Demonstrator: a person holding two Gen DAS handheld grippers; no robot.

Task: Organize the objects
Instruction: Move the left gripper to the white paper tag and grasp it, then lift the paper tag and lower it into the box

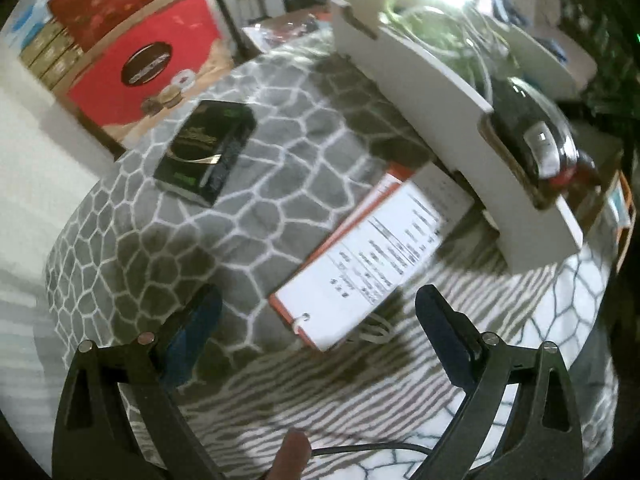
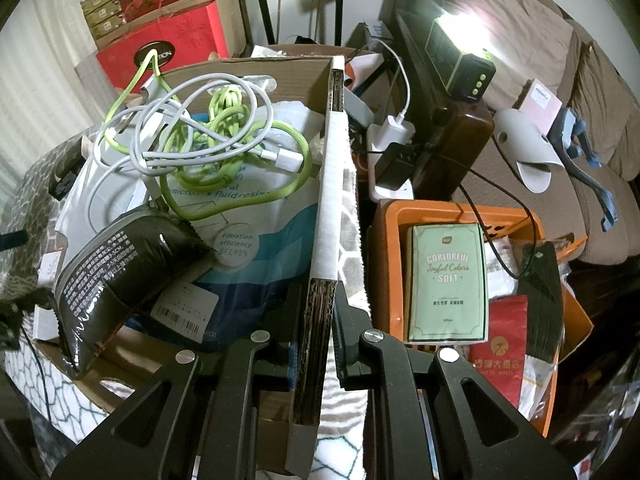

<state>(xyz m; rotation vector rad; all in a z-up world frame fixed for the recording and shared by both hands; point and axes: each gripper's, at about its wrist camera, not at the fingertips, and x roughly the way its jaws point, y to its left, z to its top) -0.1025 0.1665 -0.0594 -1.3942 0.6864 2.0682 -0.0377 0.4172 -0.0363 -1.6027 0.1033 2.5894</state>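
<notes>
The right gripper (image 2: 318,344) has its two fingers pressed tight on the side wall of the cardboard box (image 2: 326,216), pinching the wall's edge between them. Inside the box a white cable (image 2: 224,120) and a green cable (image 2: 240,168) lie in a tangle on top of a white and blue bag (image 2: 264,236). A shiny black pack (image 2: 116,276) leans in the near left corner. Just beside the box, on the right, an orange basket (image 2: 424,210) holds a pale green pack (image 2: 448,280).

The left gripper (image 1: 316,328) has its fingers spread wide apart, with nothing between them. It hangs over a grey blanket (image 1: 280,128) with white lines. A white card with an orange edge (image 1: 360,256) lies on the blanket just past the fingers. A small black box (image 1: 206,150) lies farther off to the left. The cardboard box stands at the right.
</notes>
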